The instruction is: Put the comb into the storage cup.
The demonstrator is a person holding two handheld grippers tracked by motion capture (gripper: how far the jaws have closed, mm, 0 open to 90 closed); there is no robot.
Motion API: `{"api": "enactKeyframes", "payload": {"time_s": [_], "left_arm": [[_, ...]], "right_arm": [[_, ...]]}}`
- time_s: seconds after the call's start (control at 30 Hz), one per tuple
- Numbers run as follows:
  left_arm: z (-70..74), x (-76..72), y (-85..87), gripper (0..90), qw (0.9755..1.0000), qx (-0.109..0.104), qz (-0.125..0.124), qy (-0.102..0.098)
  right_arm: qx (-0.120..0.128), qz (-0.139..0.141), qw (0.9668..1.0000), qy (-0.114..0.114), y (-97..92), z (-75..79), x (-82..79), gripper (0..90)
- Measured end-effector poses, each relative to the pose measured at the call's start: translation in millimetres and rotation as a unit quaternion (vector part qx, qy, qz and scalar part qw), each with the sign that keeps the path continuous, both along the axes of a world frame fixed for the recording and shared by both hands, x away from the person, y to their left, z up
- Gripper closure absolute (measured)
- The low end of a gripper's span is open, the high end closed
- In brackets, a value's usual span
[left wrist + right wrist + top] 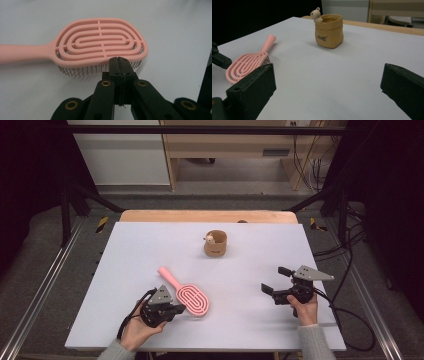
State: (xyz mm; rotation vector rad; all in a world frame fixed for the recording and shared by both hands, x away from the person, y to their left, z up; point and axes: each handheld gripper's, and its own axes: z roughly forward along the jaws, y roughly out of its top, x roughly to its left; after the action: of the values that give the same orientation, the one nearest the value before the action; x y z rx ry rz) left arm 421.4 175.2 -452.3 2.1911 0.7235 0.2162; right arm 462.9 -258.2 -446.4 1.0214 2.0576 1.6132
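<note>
The pink plastic hairbrush with looped slots [190, 300] lies bristles down near the front of the pale grey table [150, 245], handle angled away from me. My left gripper [119, 60], jaws pressed together with nothing between, sits at its head's edge. My right gripper [276, 279] rests well apart, jaws wide. Farther back stands a small tan pouch-shaped cup with a bear figure [215, 243].

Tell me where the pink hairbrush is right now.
In the high view the pink hairbrush lies bristles-down on the white table, near-left, just ahead of the shut left gripper, with the tan pot farther back.
</note>
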Motion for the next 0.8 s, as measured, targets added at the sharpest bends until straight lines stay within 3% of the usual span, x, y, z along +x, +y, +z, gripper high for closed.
{"api": "enactKeyframes", "payload": {"time_s": [0.23,0.5,0.8], "left_arm": [[-1.3,1.0,-6.9,89.6,1.0,-0.003,0.0,-0.003],[-6.7,3.1,-17.5,89.6,1.0,0.009,-0.003,-0.001],[-5.8,0.8,-17.8,89.6,0.9999,0.006,-0.008,-0.001]], "right_arm": [[0.0,0.0,1.0,0.001,0.3,-0.3,0.1,0.4],[-0.002,0.0,1.0,0.001,0.7,-0.7,0.4,0.4],[-0.002,0.0,1.0,0.001,0.3,-0.5,0.2,0.4]]}}
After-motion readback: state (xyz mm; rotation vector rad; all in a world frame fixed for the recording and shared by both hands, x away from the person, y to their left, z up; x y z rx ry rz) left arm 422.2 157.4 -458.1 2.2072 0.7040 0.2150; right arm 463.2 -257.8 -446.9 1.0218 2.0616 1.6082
